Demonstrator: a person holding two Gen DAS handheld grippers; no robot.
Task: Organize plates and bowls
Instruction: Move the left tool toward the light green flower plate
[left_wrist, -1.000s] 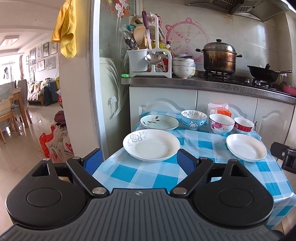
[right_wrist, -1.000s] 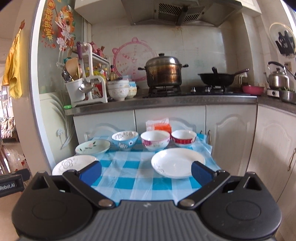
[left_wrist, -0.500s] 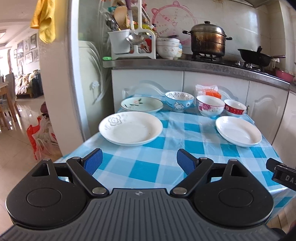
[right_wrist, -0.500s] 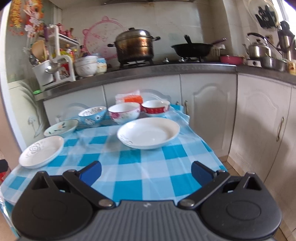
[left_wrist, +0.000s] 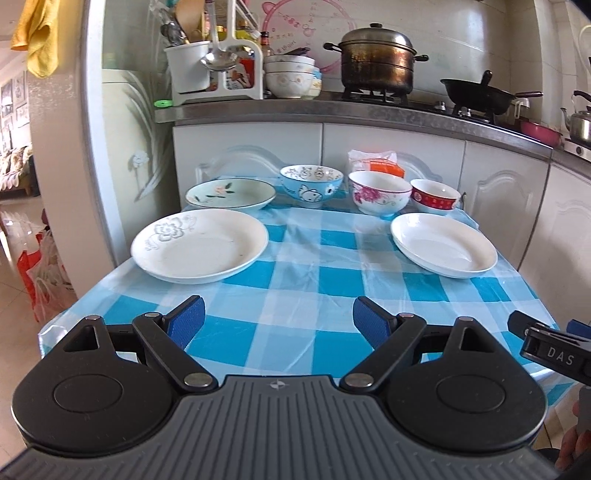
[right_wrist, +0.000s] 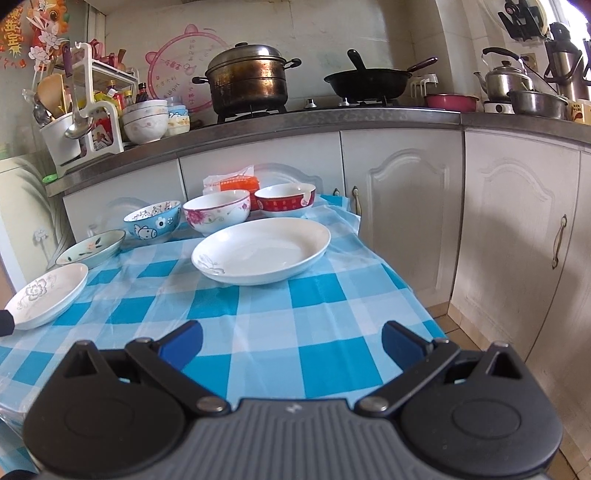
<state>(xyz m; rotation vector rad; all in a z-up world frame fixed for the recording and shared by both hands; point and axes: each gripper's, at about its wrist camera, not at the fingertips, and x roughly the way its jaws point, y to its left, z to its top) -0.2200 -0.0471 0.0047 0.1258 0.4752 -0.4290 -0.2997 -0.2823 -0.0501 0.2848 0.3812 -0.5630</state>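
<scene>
On the blue checked table (left_wrist: 295, 325) lie a white flower-printed plate (left_wrist: 199, 245) at the left, a plain white plate (left_wrist: 443, 249) at the right and a pale green plate (left_wrist: 231, 194) behind. Three bowls line the back: blue (left_wrist: 311, 184), pink-flowered (left_wrist: 379, 192) and red (left_wrist: 435, 194). My left gripper (left_wrist: 277, 319) is open over the near edge, a little short of the flower plate. My right gripper (right_wrist: 291, 341) is open too, in front of the plain white plate (right_wrist: 261, 249), empty.
White cabinets and a counter (left_wrist: 332, 110) stand right behind the table, carrying a utensil rack (left_wrist: 207, 62), stacked bowls (left_wrist: 291, 75), a pot (left_wrist: 376, 62) and a wok (left_wrist: 476, 94). An orange packet (left_wrist: 375, 162) leans behind the bowls. A wall (left_wrist: 66, 166) flanks the table's left.
Both grippers have moved forward and closer to the table, so the plates and bowls appear larger. Both stay open and empty; no dish has moved.
</scene>
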